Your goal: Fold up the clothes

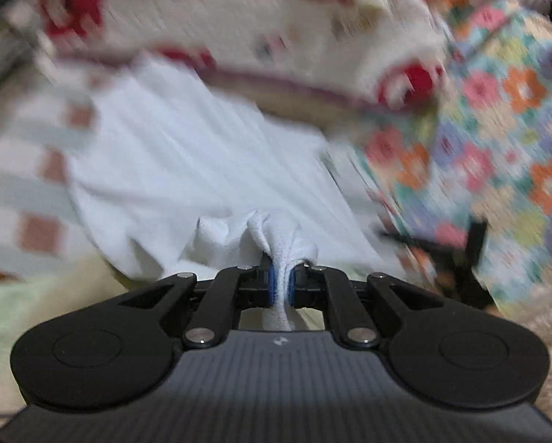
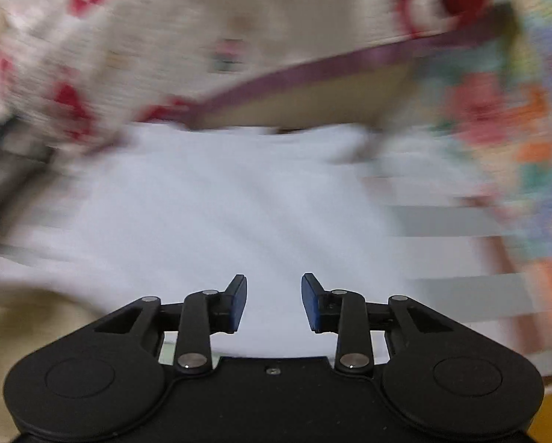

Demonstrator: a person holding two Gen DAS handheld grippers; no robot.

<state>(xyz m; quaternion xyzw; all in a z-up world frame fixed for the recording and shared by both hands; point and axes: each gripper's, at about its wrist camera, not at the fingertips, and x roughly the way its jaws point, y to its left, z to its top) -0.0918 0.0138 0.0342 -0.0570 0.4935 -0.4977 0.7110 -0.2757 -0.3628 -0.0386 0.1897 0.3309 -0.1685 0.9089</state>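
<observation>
A white ribbed garment (image 1: 187, 162) lies spread in front of me, blurred by motion. My left gripper (image 1: 281, 286) is shut on a bunched fold of this white cloth, which sticks up between the blue pads (image 1: 272, 284). In the right wrist view the same white garment (image 2: 217, 214) fills the middle. My right gripper (image 2: 274, 302) hovers over its near edge with the jaws apart and nothing between the blue pads (image 2: 309, 302).
A cream blanket with red motifs (image 1: 217, 11) lies beyond the garment, edged by a purple band (image 2: 350, 62). A bright flowered cloth (image 1: 497, 129) is on the right. A checked cover with grey stripes (image 2: 460, 217) lies under the garment. Pale green fabric (image 1: 24, 302) sits near left.
</observation>
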